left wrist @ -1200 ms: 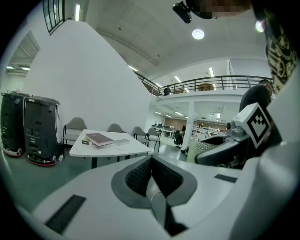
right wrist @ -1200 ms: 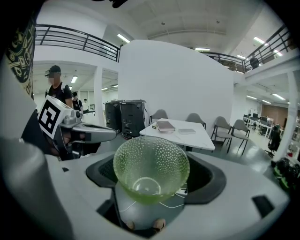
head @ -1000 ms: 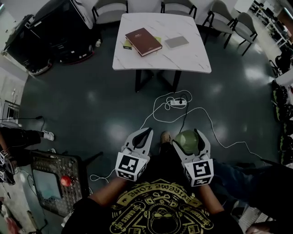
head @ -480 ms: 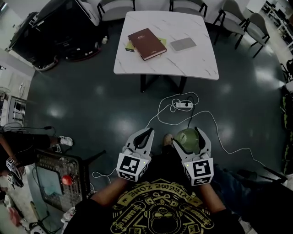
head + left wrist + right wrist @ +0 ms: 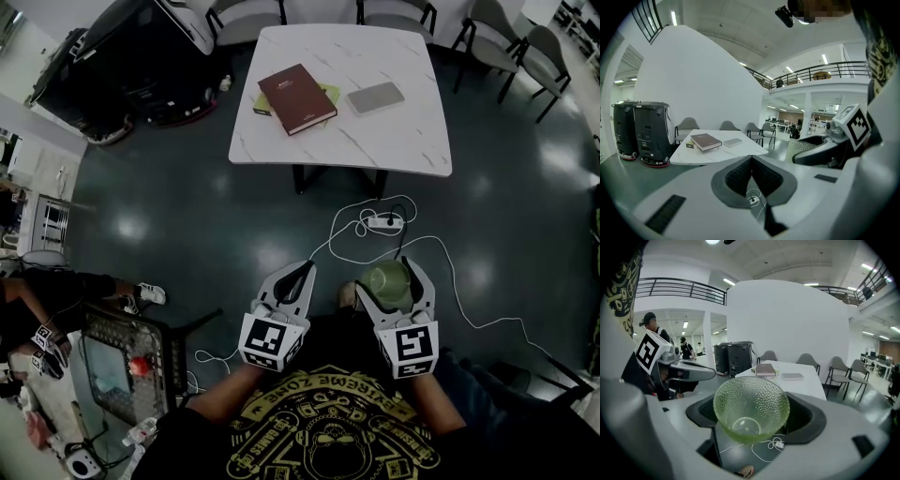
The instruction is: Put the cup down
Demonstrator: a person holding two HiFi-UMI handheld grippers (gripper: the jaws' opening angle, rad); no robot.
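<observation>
right tool (image 5: pixel 386 279) grips green cup (image 5: pixel 751 409), glass perhaps; left tool (image 5: pixel 751 163) closed

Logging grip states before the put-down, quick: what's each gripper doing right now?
Left gripper: closed, nothing between its jaws.
Right gripper: closed on the green glass cup.

Open-plan office hall, white meeting table (image 5: pixel 375 141), grey chairs (image 5: pixel 687 125) around it, railed mezzanine (image 5: pixel 825 70) overhead
</observation>
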